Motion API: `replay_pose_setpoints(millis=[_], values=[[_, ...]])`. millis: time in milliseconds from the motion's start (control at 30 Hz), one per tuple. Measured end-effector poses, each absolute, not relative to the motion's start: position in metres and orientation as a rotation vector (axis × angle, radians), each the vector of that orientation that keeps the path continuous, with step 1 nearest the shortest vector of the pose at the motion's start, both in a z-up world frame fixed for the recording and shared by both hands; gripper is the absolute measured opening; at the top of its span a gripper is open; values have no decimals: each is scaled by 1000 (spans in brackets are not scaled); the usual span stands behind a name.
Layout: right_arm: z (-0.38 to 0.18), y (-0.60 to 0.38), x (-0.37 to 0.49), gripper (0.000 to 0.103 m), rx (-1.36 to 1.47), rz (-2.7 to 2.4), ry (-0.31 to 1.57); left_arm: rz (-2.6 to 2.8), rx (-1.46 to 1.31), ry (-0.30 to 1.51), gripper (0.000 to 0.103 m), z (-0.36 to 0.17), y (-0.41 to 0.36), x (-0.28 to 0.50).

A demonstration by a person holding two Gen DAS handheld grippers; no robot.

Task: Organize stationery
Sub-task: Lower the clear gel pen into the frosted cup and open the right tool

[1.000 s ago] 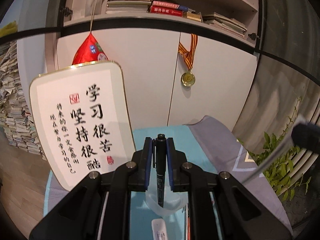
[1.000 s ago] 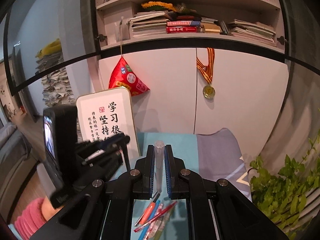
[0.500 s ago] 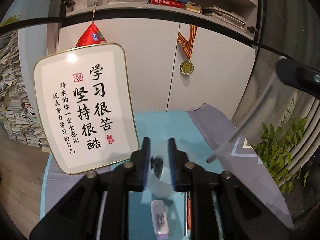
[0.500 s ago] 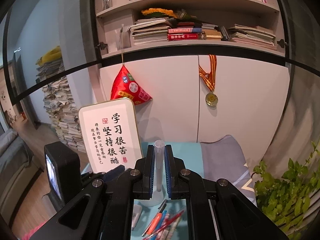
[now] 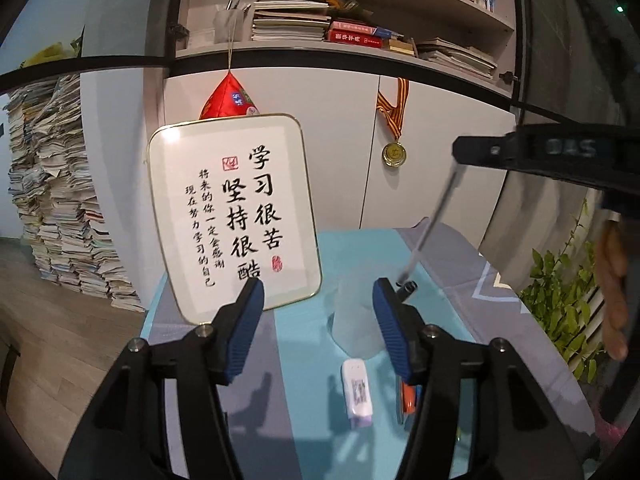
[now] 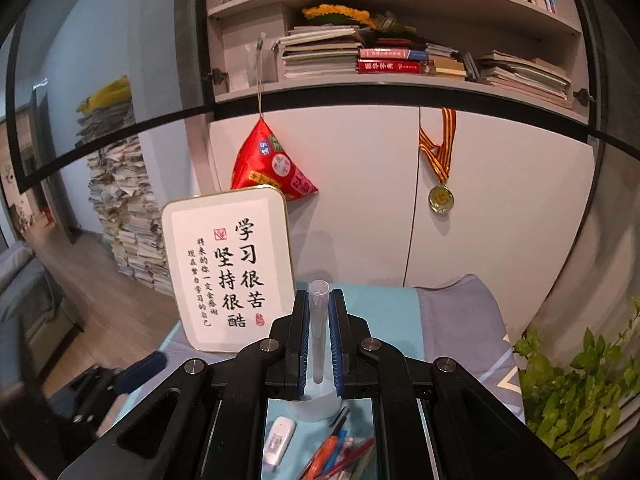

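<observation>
Left wrist view is showing the left gripper [image 5: 318, 300] just opening, empty, before the cup [image 5: 354, 312]; the right gripper [image 6: 319, 336] is clamping a clear pen [image 6: 318, 320] above it. Lower steadily, releasing only inside.

Cup [image 5: 352, 312] right of plaque [image 5: 236, 212], seemingly touching

Dim, warm indoor light in both views. Glare is seen on the framed calligraphy board [image 5: 234, 216] at its upper left. Soft shadows are cast on the table cloth [image 5: 304, 360]. Strong fisheye bending and black vignetting at edges; the right side of the left wrist view is blurred.
</observation>
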State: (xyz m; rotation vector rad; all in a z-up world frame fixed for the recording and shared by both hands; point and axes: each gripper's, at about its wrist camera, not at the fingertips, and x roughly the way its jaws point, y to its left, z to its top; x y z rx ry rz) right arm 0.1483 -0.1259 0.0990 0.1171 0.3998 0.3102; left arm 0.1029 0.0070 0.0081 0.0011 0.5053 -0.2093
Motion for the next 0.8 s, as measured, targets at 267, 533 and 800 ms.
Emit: replay_pose_setpoints(millis=[267, 533, 800], values=[[77, -118, 163, 10, 123, 312, 465, -210, 16, 540, 56, -7, 6, 99], [51, -109, 179, 10, 144, 329, 565, -224, 46, 579, 56, -22, 2, 93], [34, -108, 186, 10, 158, 345, 650, -230, 17, 626, 56, -32, 3, 93]])
